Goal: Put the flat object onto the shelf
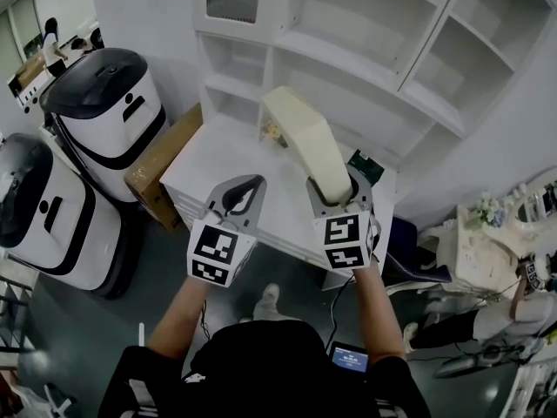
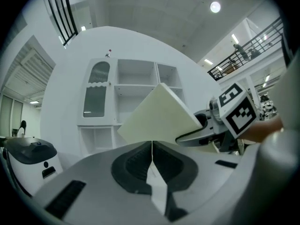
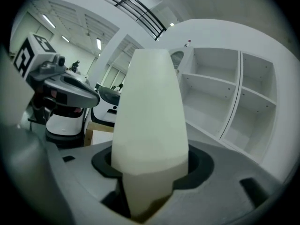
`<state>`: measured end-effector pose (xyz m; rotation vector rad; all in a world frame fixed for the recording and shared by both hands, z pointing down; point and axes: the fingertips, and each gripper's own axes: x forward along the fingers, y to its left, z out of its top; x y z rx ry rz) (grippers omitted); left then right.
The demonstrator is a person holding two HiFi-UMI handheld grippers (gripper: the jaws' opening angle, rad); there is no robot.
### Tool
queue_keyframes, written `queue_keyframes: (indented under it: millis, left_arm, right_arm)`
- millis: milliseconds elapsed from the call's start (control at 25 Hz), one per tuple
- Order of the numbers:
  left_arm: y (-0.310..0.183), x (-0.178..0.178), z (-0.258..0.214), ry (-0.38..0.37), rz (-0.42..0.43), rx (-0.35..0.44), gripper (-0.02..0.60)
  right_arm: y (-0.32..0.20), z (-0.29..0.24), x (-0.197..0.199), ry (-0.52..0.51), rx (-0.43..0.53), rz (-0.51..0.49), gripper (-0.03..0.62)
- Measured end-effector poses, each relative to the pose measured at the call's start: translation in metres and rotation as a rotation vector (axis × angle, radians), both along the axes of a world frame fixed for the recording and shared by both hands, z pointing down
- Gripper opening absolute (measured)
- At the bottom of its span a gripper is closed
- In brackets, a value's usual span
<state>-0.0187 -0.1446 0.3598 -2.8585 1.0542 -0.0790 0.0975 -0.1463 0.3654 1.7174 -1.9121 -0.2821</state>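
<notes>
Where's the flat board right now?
The flat board is right of centre in the head view, clamped in the right gripper, angled up over the white table in front of the shelf unit, not yet on a shelf.

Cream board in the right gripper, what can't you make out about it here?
- Cream board, held end: right gripper view, buried between the right gripper jaws.
- Its lower edge: left gripper view, behind the left gripper.
- Small item by its far end: head view, too small to identify.

Head view looks down; gripper views forward; all share shelf [image 1: 348, 66]
</notes>
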Motion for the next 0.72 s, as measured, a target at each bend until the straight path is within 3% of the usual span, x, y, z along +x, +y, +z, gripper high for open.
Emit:
queue_keyframes:
  millis: [520, 720]
  left_arm:
    - [-0.033, 0.047, 0.009, -0.012, 0.034, -0.04, 0.008]
    - [-0.044, 0.058, 0.007, 0.001, 0.042, -0.048, 0.008]
  right_arm:
    - [-0.035, 0.015, 0.017, 0.287, -0.118, -0.036, 0.256]
    - [-0.048, 0.016, 0.025, 0.345, -0.138, -0.048, 0.256]
